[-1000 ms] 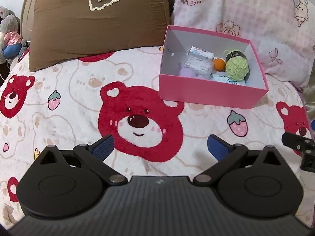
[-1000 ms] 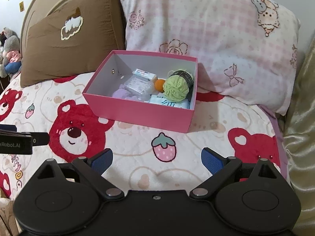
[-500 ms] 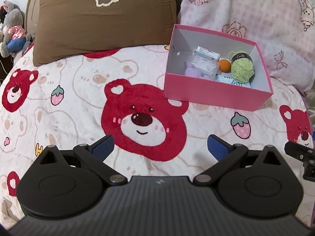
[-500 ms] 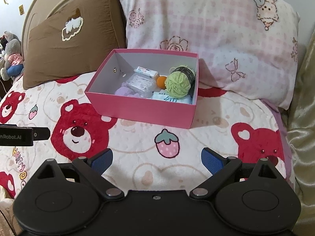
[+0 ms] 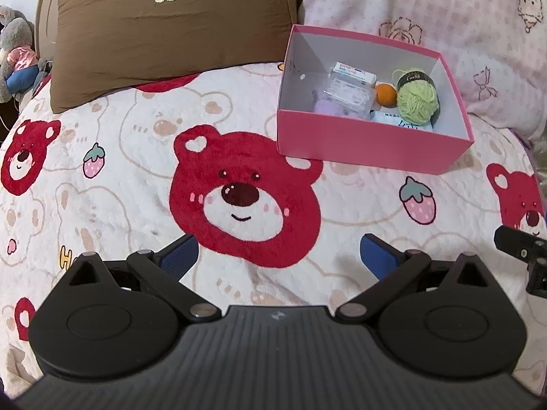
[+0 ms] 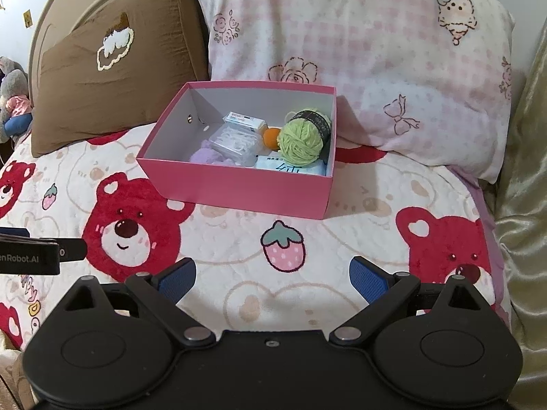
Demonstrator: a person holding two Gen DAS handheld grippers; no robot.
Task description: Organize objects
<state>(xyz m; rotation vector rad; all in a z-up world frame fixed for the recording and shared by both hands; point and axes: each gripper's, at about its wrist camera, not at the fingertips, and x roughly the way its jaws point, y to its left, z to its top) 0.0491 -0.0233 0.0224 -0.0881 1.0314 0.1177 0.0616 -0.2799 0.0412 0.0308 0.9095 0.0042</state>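
Both wrist views look along the bed, sharing the pink box (image 5: 372, 148).

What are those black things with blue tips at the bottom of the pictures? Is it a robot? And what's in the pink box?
Not a robot. A person holds a grabber tool in each hand, each carrying a camera that looks along its two fingers. One picture comes from the left gripper, the other from the right gripper. The blue tips are finger pads. Both grippers are open and hold nothing. They hover over a bear-print blanket on a bed. The pink box holds green yarn, a small orange ball, a clear plastic case, a small white carton, something fluffy and purple, and a tissue pack.
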